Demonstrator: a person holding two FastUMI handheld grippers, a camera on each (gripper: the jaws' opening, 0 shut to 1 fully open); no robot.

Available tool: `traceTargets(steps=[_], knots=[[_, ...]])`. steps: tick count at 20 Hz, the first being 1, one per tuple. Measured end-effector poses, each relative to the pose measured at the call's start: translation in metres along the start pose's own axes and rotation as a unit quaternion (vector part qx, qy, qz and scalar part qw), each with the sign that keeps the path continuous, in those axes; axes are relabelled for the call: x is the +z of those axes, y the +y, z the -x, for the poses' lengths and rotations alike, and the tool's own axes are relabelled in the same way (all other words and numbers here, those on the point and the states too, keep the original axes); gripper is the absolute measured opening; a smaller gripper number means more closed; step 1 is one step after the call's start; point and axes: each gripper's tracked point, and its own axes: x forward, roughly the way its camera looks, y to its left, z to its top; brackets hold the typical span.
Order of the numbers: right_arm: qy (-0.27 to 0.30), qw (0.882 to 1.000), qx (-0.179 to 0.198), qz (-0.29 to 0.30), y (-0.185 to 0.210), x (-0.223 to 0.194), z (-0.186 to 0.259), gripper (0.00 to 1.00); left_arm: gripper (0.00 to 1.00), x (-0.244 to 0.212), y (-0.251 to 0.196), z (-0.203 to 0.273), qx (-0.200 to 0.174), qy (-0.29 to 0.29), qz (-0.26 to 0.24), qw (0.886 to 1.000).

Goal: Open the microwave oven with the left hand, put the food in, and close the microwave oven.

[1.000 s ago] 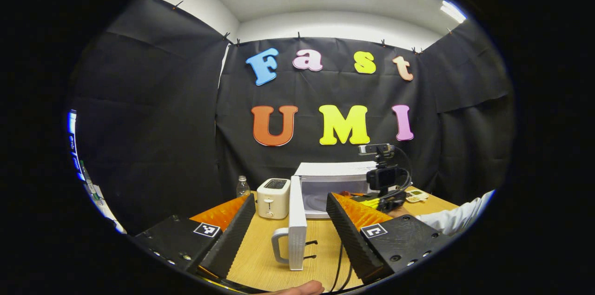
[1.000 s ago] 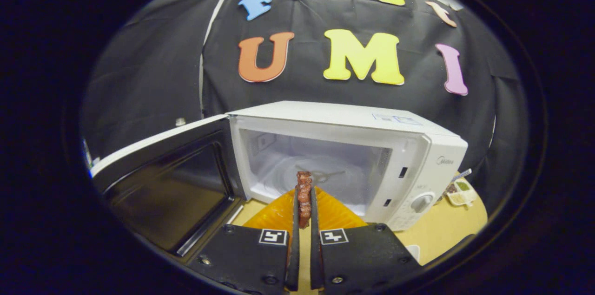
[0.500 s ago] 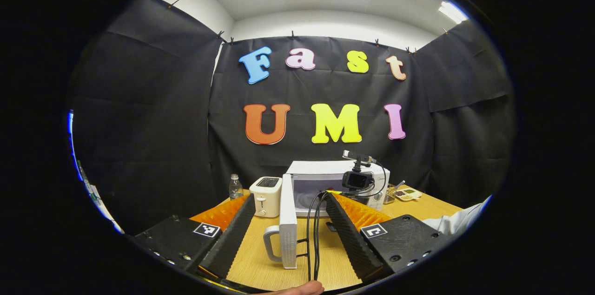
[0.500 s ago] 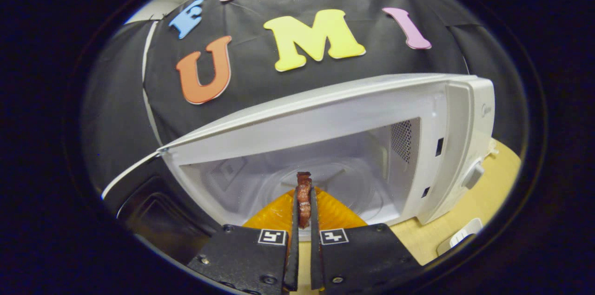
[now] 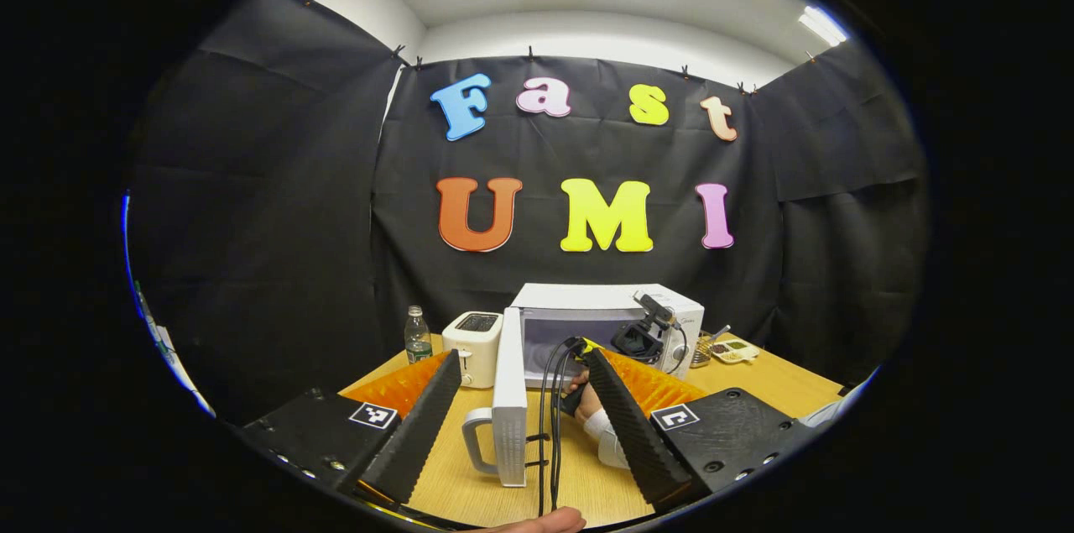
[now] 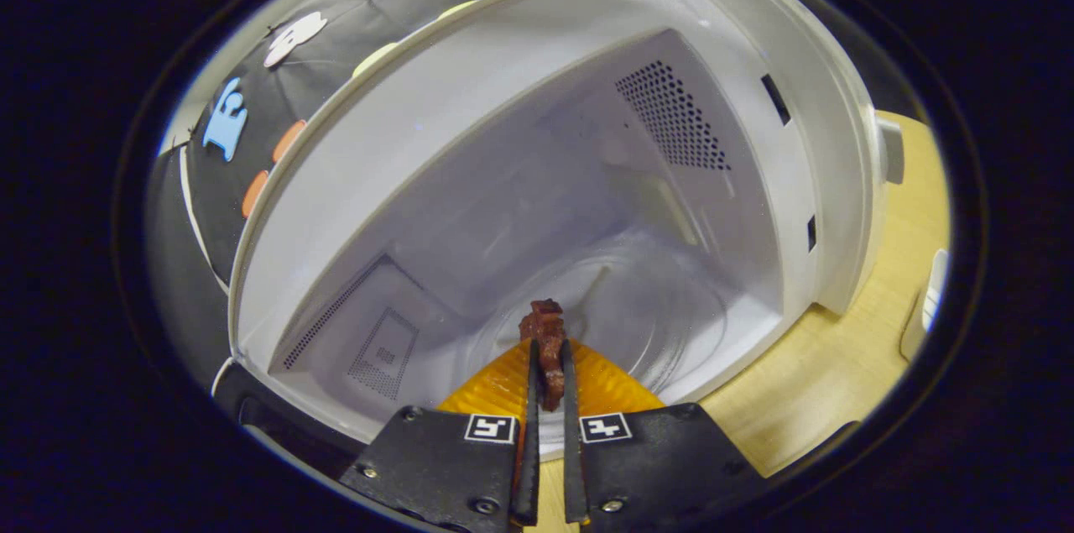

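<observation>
Right gripper view: right gripper (image 6: 548,357) tight around food (image 6: 547,335).

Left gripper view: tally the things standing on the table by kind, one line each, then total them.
Microwave: 1
Toaster: 1
Water bottle: 1
Small tray of food: 1
Total: 4
The microwave door is open, and the cup-like thing beside the tray is too small to identify, so it is left out.
</observation>
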Motion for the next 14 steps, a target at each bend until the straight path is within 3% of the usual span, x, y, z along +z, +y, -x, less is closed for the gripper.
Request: traceTargets(steps=[6, 7, 8, 9, 14], knots=[[0.006, 1.0, 0.003, 0.007, 0.001, -0.002, -0.003, 0.15, 0.94, -0.01, 0.004, -0.005, 0.004, 0.012, 0.009, 1.0], [0.01, 1.0, -0.004, 0.01, -0.002, -0.005, -0.003, 0.07, 0.94, -0.011, 0.004, -0.007, 0.004, 0.014, 0.013, 1.0], [0.019, 0.999, -0.024, 0.018, -0.008, -0.007, -0.003, 0.17, 0.94, -0.011, 0.003, -0.009, 0.004, 0.014, 0.016, 1.0], [0.032, 0.999, -0.035, 0.023, -0.013, -0.012, -0.003, 0.14, 0.94, -0.01, 0.005, -0.009, 0.005, 0.014, 0.018, 1.0], [0.025, 0.996, -0.053, 0.062, -0.024, 0.001, 0.0, 0.57, 0.94, -0.008, 0.005, -0.007, 0.01, 0.008, 0.011, 1.0]])
